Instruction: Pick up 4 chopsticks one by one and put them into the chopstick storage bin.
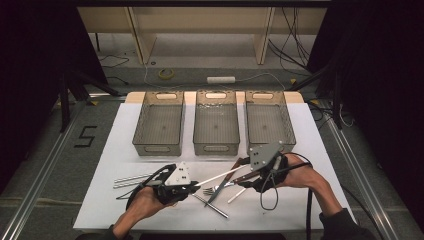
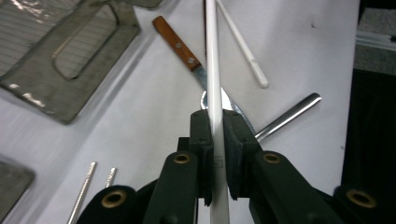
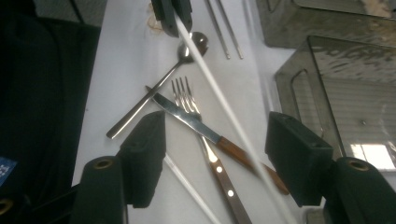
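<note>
Nearest the person, the left gripper (image 1: 192,189) has its jaws closed tight on a white chopstick (image 1: 220,177), pinching it close to its near end; the left gripper view shows the stick (image 2: 212,70) running straight out between the jaws. The chopstick is lifted off the white table (image 1: 125,135), above the loose cutlery. Its long axis runs from the left gripper up and to the right, its far end pointing toward the right gripper (image 1: 250,184) and the foot of the right-hand bin (image 1: 268,122).

The right gripper (image 3: 212,156) stands wide open and holds nothing, its jaws set either side of the chopstick's far part (image 3: 219,100) and over the wooden-handled knife (image 3: 196,123), the fork (image 3: 187,100) and the spoon (image 3: 189,53) lying crossed beneath. A second white chopstick (image 2: 243,49) lies flat farther right.

The step in hand looks like sorting: one chopstick is picked up and not yet binned. Next, it probably has to be carried forward, either by the left gripper alone or handed to the right, and lined up lengthwise with one of the three bins, the left (image 1: 159,122) or middle (image 1: 216,122) perhaps, which stand well beyond the cutlery.
</note>
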A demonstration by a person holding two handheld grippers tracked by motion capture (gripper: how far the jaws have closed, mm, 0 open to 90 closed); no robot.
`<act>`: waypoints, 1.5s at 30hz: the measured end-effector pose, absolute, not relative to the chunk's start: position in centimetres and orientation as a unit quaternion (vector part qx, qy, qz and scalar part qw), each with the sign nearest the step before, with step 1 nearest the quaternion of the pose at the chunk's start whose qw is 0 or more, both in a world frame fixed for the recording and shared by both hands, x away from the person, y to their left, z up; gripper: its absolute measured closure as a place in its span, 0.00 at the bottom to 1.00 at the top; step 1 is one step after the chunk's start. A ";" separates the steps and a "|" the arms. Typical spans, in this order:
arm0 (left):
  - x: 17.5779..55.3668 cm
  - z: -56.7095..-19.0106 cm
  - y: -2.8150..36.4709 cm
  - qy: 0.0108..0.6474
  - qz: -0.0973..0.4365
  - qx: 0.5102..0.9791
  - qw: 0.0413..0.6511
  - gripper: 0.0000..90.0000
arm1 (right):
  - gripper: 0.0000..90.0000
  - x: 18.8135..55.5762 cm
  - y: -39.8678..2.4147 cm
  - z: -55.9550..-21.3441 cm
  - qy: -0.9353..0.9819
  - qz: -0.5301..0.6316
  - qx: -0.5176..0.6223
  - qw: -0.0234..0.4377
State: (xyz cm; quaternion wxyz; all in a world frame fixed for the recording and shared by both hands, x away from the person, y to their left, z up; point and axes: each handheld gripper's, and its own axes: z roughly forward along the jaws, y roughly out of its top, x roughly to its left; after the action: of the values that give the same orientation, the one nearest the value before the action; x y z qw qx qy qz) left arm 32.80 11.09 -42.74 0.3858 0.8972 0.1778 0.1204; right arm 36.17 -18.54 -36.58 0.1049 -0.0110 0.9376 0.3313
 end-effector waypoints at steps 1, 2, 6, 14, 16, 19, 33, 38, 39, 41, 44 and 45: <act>32.9 -42.6 11.3 0.185 0.122 0.895 0.388 0.92 | 0.41 36.0 -18.9 -36.8 0.934 0.340 -0.004 0.109; 33.0 -42.6 11.5 0.191 0.120 0.892 0.391 0.92 | 0.40 35.8 -19.4 -37.1 0.929 0.352 0.005 0.116; 33.4 -42.5 12.2 0.208 0.121 0.886 0.397 0.92 | 0.38 35.3 -21.1 -38.3 0.906 0.398 0.054 0.136; 33.9 -42.1 13.3 0.244 0.133 0.867 0.414 0.92 | 0.35 35.0 -22.8 -40.3 0.887 0.427 0.106 0.139; 34.1 -41.9 13.7 0.258 0.135 0.859 0.421 0.92 | 0.34 35.0 -22.8 -40.7 0.886 0.428 0.112 0.141; 34.5 -41.8 14.4 0.280 0.137 0.849 0.426 0.92 | 0.34 35.1 -22.9 -41.6 0.880 0.437 0.130 0.134; 36.5 -40.6 17.0 0.342 0.170 0.809 0.447 0.92 | 0.33 34.9 -23.0 -43.0 0.872 0.441 0.172 0.128; 38.0 -40.3 18.0 0.368 0.185 0.793 0.448 0.92 | 0.33 34.7 -22.9 -43.0 0.873 0.439 0.170 0.127; 38.3 -40.3 18.2 0.371 0.186 0.792 0.448 0.92 | 0.33 34.6 -22.9 -43.1 0.874 0.437 0.169 0.128; 38.8 -40.2 18.6 0.381 0.190 0.786 0.448 0.92 | 0.33 34.5 -22.9 -43.1 0.874 0.436 0.169 0.127; 39.7 -40.2 19.3 0.397 0.195 0.777 0.447 0.92 | 0.33 34.4 -22.9 -43.0 0.875 0.436 0.168 0.128; 40.0 -40.2 19.5 0.403 0.198 0.774 0.446 0.92 | 0.33 34.3 -22.9 -43.0 0.875 0.436 0.167 0.128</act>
State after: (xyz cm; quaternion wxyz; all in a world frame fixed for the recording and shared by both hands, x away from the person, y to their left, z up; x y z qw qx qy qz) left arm 39.97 19.49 -40.16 0.4460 0.7743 0.4032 0.1977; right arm 34.31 -22.90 -43.00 0.1283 0.1670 0.8751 0.4357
